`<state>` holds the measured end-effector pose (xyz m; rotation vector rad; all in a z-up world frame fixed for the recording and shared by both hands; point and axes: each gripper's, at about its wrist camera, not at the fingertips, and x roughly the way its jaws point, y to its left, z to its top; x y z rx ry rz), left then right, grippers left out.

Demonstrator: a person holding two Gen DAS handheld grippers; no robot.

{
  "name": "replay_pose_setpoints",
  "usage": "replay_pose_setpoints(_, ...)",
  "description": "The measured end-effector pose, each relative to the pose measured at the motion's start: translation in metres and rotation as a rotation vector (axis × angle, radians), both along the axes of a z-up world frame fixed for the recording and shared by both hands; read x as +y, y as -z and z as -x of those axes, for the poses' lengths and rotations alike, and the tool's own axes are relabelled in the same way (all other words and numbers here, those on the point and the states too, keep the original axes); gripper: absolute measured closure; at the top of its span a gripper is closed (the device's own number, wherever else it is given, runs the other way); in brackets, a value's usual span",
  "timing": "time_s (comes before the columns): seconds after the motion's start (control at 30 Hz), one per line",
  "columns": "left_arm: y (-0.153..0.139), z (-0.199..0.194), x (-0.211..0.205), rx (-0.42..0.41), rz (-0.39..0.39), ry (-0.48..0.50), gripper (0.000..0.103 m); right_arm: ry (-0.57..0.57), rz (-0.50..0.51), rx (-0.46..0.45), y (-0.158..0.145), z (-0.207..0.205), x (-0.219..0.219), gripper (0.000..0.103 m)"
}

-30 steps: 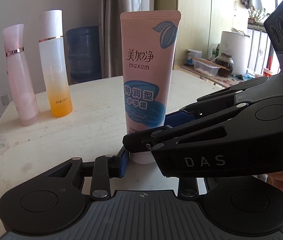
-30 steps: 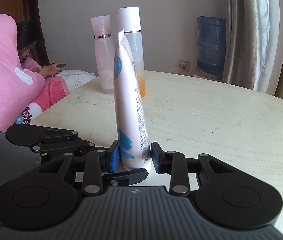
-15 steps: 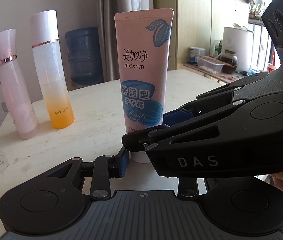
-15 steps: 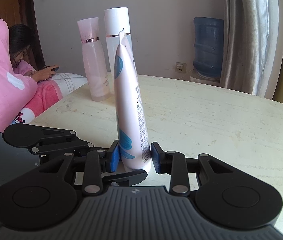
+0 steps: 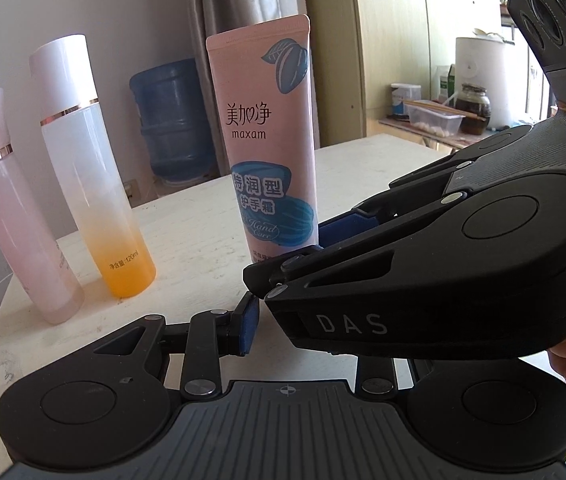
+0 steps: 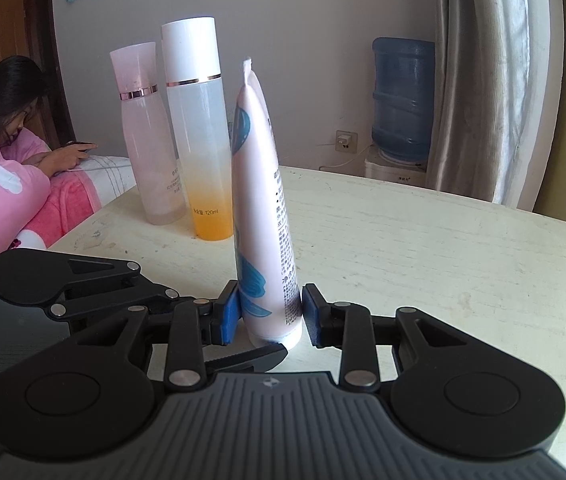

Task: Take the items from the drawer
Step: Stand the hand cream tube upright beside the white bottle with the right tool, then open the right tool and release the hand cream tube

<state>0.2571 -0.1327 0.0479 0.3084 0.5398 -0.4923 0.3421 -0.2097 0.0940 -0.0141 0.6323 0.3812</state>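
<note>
A pink hand cream tube stands upright, cap down, just over the white table. In the right wrist view the tube sits between the blue pads of my right gripper, which is shut on its lower end. My left gripper comes in from the side, its left pad against the cap. Its other pad is hidden behind the right gripper. One left finger crosses in front of the cap. No drawer is in view.
A pale pink bottle and a white bottle with orange liquid stand on the table just behind the tube. A person in pink sits past the left edge. A blue water jug and a curtain stand behind.
Both grippers have carried the tube together across the table towards the two bottles, which now look larger and nearer. The grip on the tube looks the same.
</note>
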Motion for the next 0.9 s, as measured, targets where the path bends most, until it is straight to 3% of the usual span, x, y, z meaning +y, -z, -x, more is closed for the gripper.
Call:
replay_pose_setpoints(0.37,-0.002,-0.019,-0.004,0.021,0.013,-0.037,0.07,0.025,-0.013,-0.009,0.003,-0.018,-0.003,0.069)
replay_pose_setpoints(0.9,0.002,-0.007,0.006,0.011,0.015,-0.047,0.07,0.054,-0.023,-0.015,0.005,-0.041,0.006,0.069)
